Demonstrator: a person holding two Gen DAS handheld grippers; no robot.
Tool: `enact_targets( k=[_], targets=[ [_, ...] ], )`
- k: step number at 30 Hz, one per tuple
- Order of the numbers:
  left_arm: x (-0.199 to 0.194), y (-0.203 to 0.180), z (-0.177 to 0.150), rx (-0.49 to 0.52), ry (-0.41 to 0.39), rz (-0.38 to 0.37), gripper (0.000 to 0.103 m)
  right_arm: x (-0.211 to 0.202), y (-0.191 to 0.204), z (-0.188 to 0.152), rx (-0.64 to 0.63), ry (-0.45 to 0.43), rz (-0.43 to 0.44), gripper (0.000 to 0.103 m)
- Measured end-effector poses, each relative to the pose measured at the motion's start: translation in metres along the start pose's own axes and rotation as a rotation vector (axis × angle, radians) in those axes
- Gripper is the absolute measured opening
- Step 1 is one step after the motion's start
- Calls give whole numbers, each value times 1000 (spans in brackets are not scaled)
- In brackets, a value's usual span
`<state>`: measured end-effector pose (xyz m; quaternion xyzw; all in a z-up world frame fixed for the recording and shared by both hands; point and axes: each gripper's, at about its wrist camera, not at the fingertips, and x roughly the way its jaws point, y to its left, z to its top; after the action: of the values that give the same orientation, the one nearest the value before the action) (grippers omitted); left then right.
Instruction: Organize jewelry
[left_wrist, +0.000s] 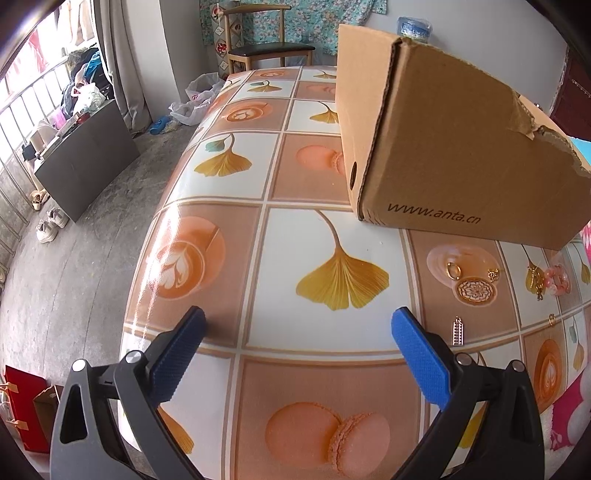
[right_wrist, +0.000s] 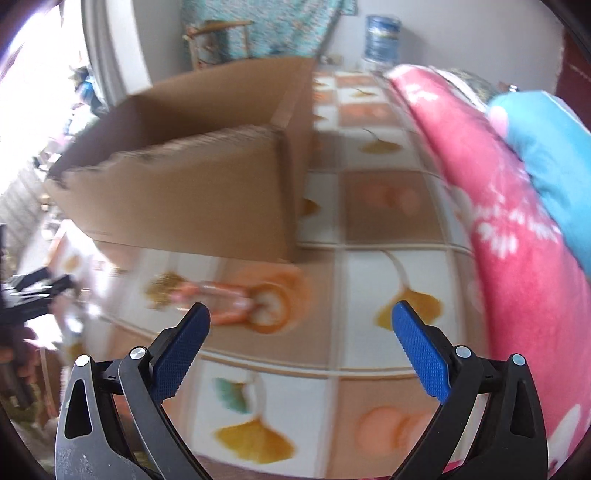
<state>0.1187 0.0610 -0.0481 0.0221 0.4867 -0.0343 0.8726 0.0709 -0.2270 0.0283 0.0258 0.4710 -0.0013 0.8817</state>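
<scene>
Several jewelry pieces lie on the patterned tablecloth (left_wrist: 258, 266) at the right of the left wrist view: a gold oval ring (left_wrist: 453, 270), a round gold pendant (left_wrist: 474, 291), a silver bar charm (left_wrist: 458, 331), a gold chain (left_wrist: 535, 275) and a pink beaded piece (left_wrist: 557, 280). An open cardboard box (left_wrist: 454, 147) stands behind them. My left gripper (left_wrist: 298, 325) hovers open over the cloth, left of the jewelry, holding nothing. In the blurred right wrist view my right gripper (right_wrist: 301, 319) is open and empty above the cloth, in front of the box (right_wrist: 184, 192); a pink piece (right_wrist: 218, 295) smears just beyond its fingers.
A pink and blue blanket (right_wrist: 517, 221) lies along the table's right side. The table's left edge drops to a concrete floor with shoes (left_wrist: 51, 225) and a dark board (left_wrist: 88, 162). A wooden chair (left_wrist: 266, 40) stands beyond the far end. A water jug (right_wrist: 382, 40) stands at the back.
</scene>
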Motion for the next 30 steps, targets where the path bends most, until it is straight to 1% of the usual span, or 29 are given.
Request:
enact_targets(
  k=[3,4,5,7,9,13,19,22,24,27,30],
  targets=[
    [-1,0,-1,5,-7,-3,99,3,17,3,2,10,85,94],
    [-1,0,-1,8,-10,-5,99,3,24,4,-6,8,103,92],
    [0,0,-1,9,-11,-5,99,2,31,5,-16,6,119,86],
    [0,0,-1,12,-16,-8,99,4,44,9,-46,4,133,83],
    [1,-1,-1,14,-20,-8,99,8,54,12,-88,4,118,79],
    [0,-1,-2,15,-26,-9,99,22,64,13,-153,29,55,73],
    [1,-1,-1,24,-28,-15,99,45,68,15,-192,91,-14,72],
    [2,-1,0,29,-30,-18,99,53,63,17,-184,112,-44,72],
    [2,-1,0,36,-31,-23,99,55,54,20,-153,116,-41,72],
    [3,-1,0,43,-35,-28,99,57,39,25,-118,113,-54,72],
    [2,0,-1,48,-46,-32,99,59,26,30,-90,111,-86,72]
  ],
)
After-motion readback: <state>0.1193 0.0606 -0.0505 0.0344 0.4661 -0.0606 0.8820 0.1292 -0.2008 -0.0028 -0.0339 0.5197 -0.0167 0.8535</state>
